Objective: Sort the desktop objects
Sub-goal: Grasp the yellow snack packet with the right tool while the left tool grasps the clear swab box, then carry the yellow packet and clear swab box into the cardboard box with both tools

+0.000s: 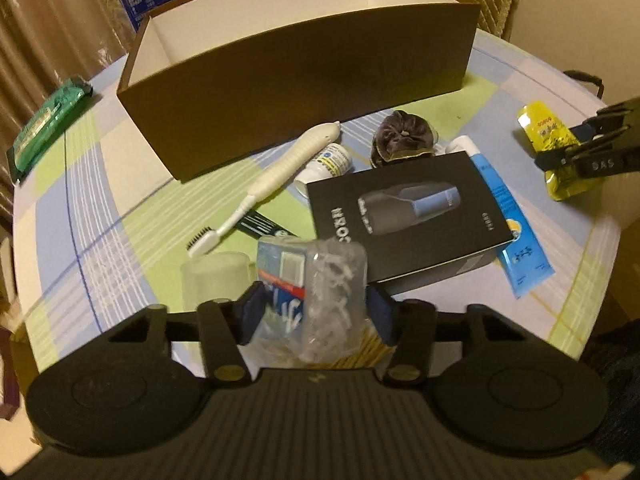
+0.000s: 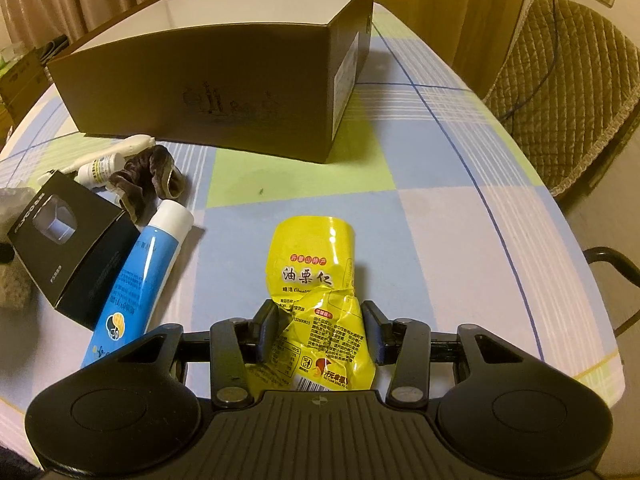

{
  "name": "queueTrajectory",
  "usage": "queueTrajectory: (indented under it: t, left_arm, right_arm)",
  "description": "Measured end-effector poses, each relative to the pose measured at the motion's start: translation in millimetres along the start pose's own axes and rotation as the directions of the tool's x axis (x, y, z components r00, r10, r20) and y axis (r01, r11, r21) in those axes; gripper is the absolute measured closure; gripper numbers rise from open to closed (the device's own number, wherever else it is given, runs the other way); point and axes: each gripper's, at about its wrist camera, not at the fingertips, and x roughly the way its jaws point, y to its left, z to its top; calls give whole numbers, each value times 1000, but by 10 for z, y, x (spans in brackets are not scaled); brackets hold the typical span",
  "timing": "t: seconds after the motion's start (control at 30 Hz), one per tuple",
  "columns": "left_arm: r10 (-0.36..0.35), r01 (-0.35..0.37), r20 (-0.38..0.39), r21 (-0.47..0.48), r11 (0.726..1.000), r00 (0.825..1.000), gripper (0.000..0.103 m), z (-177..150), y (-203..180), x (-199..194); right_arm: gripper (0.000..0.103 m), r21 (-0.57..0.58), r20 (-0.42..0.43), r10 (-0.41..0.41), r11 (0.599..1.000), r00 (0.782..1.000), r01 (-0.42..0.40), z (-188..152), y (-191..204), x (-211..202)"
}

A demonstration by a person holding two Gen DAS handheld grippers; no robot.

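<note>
My left gripper [image 1: 316, 308] is shut on a clear plastic packet with a blue and red label [image 1: 316, 280], held just above the table. My right gripper [image 2: 320, 320] is shut on a crumpled yellow snack pouch [image 2: 316, 272] that rests on the cloth; the right gripper [image 1: 576, 152] also shows in the left wrist view, on the pouch [image 1: 544, 128]. An open brown cardboard box [image 1: 296, 80] [image 2: 208, 80] with a white inside stands behind the clutter.
On the checked tablecloth lie a white toothbrush [image 1: 280, 172], a black product box [image 1: 404, 220] [image 2: 68, 240], a blue tube [image 1: 516, 232] [image 2: 136, 276], a small white bottle [image 1: 328, 164] [image 2: 100, 168], a dark scrunchie [image 1: 404, 136] [image 2: 148, 184] and a green packet [image 1: 48, 124]. A quilted chair [image 2: 560, 92] stands right.
</note>
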Motion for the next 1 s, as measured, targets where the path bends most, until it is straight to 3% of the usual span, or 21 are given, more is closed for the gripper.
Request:
queueTrajectory:
  t: [0.17, 0.23, 0.6, 1.0]
  left_arm:
    - [-4, 4, 10, 5, 1000, 1000, 67, 12, 82, -27]
    - [23, -23, 8, 1, 1000, 1000, 78, 21, 94, -5]
    - [23, -23, 20, -38, 999, 1000, 78, 68, 129, -36]
    - [16, -6, 98, -104, 995, 995, 78, 266, 198, -308]
  right_arm:
    - [61, -13, -4, 5, 1000, 1000, -5, 8, -2, 4]
    - [61, -18, -6, 6, 1000, 1000, -6, 13, -2, 7]
    - [63, -32, -29, 15, 999, 999, -16, 45, -15, 5]
    - [64, 1, -7, 66, 998, 998, -66, 266, -79, -220]
